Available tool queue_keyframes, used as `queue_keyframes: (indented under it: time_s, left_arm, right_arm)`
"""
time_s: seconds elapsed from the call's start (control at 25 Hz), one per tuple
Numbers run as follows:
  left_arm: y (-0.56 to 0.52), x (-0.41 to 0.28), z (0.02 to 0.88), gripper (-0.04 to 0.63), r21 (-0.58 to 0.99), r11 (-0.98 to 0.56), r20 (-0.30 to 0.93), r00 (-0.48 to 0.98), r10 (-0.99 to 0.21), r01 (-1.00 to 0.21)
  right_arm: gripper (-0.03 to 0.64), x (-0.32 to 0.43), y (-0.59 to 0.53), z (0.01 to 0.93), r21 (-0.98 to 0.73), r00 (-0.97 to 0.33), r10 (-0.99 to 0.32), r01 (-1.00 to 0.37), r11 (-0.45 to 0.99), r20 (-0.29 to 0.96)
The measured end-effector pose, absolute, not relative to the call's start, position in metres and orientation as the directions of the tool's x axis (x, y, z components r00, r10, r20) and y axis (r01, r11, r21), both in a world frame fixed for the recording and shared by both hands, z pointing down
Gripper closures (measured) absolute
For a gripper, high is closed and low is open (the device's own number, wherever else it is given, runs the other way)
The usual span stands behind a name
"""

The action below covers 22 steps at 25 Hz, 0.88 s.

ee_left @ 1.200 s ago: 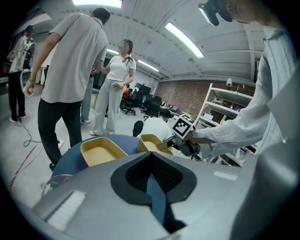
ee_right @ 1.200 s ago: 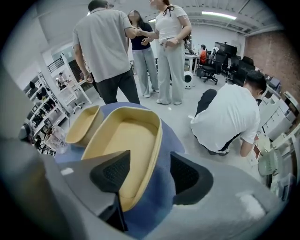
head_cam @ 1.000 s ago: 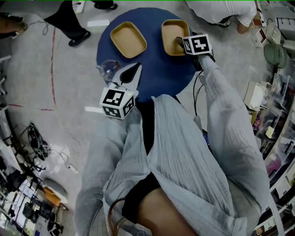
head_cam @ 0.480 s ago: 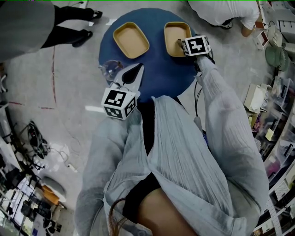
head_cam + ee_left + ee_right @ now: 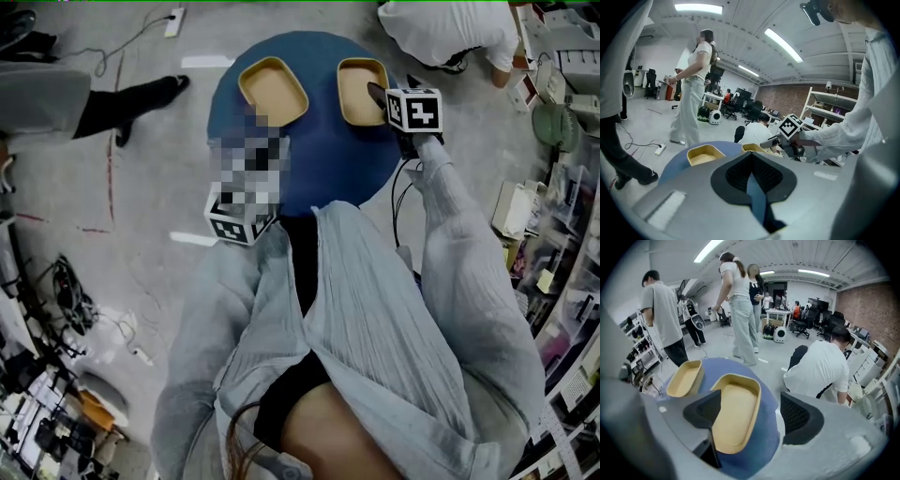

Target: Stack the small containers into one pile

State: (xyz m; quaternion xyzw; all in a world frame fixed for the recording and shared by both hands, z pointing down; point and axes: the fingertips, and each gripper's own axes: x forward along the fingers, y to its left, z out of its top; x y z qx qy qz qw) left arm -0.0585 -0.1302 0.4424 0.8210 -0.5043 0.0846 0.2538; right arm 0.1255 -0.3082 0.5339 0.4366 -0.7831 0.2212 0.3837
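Container (image 5: 734, 416) seemingly between (parted) jaws of right gripper (image 5: 752, 414).

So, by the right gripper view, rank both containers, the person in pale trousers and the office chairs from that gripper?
1. Container, at the open jaws.
2. Second container, left.
3. Person in pale trousers, beyond.
4. Office chairs, far back.

Round blue worktop (image 5: 319, 159), upper centre of frame. Two tan containers sit side by side and apart on its upper part: left container (image 5: 274, 92), right container (image 5: 359, 89). I see the right gripper (image 5: 378, 94) reaching over the right container's right rim. The left gripper (image 5: 253, 192) is at the worktop's lower left, and I can't make out its fingers.
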Motion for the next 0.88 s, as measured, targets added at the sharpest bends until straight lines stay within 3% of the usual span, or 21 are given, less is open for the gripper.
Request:
queue_keyframes:
  time_s: [0.36, 0.88]
  left_arm:
    - [-0.132, -0.085, 0.425, 0.583, 0.307, -0.316, 0.344, 0.414, -0.842, -0.898]
    - [-0.1, -0.132, 0.425, 0.583, 0.291, -0.141, 0.364, 0.246, -0.898, -0.946]
  right_arm:
    - [0.219, 0.073, -0.304, 0.459, -0.204, -0.523, -0.528, -0.812, 0.546, 0.669]
    - [0.232, -0.01, -0.279, 0.489, -0.283, -0.62, -0.322, -0.68, 0.677, 0.716]
